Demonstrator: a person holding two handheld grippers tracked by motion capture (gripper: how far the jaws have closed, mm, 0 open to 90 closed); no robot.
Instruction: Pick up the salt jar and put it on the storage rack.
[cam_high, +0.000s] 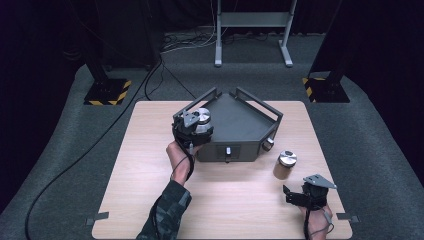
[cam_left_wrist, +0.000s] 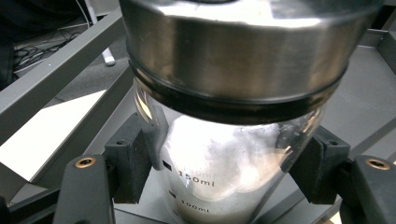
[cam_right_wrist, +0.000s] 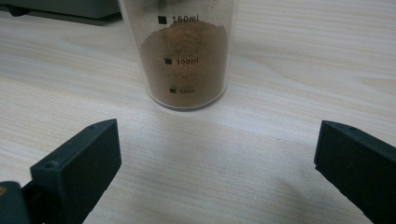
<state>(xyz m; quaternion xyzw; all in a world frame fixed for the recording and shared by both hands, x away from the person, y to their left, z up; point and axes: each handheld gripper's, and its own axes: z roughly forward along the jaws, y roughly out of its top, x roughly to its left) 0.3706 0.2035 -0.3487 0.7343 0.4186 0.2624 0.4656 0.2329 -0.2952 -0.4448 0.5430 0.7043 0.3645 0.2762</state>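
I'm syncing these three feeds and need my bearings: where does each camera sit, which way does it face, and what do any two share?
High view: above the person's side, facing forward and down on the light wooden table; shows both forearms.
Left gripper view: on the left gripper, facing its steel-lidded glass jar of white powder over the dark grey metal tray.
Right gripper view: on the open right gripper, facing the brown-powder jar, shared with the high view.

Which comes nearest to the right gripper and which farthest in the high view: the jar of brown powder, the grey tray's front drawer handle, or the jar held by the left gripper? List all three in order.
1. Jar of brown powder: on the table just ahead-left of the right gripper.
2. Drawer handle: front face of the grey tray, mid-table.
3. Jar of white powder: in the left gripper, over the tray's left side.
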